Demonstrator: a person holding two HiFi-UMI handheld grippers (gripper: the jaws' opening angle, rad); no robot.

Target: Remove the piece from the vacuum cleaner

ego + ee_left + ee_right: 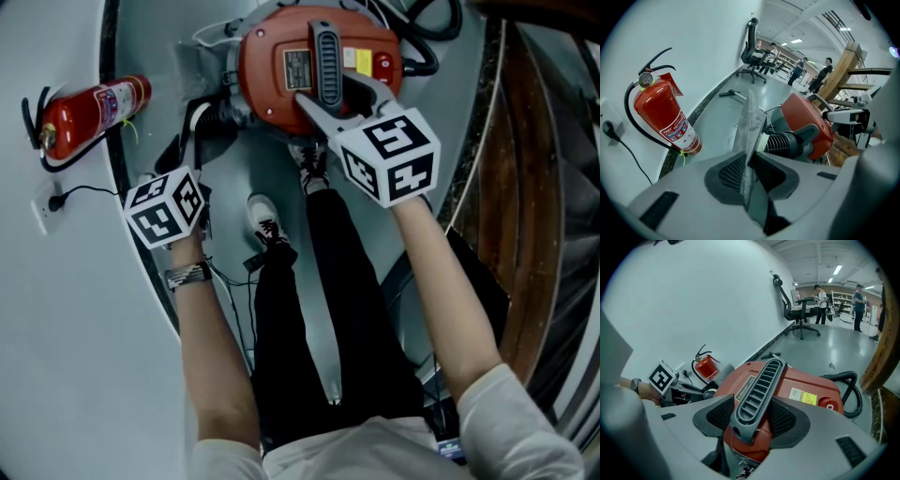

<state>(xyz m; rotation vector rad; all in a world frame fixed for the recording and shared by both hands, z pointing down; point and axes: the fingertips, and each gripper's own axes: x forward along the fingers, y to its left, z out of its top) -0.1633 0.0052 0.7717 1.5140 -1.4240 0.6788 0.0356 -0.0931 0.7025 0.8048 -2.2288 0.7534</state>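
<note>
The red vacuum cleaner (300,70) (797,390) stands on the grey floor in front of my feet. Its dark ribbed handle (757,397) runs between the jaws of my right gripper (323,98) (754,416), and both pads press on it. To the vacuum's left, my left gripper (192,127) (750,173) is shut on a thin grey sheet-like piece (750,126) (208,70). That piece stands up from the jaws beside the vacuum's black ribbed port (785,143).
A red fire extinguisher (89,112) (665,117) leans at the white wall, near a socket with a plug (47,206). A black hose (431,37) (848,390) curls behind the vacuum. Wooden structure (525,187) stands at the right. Office chair (752,44) and people stand far off.
</note>
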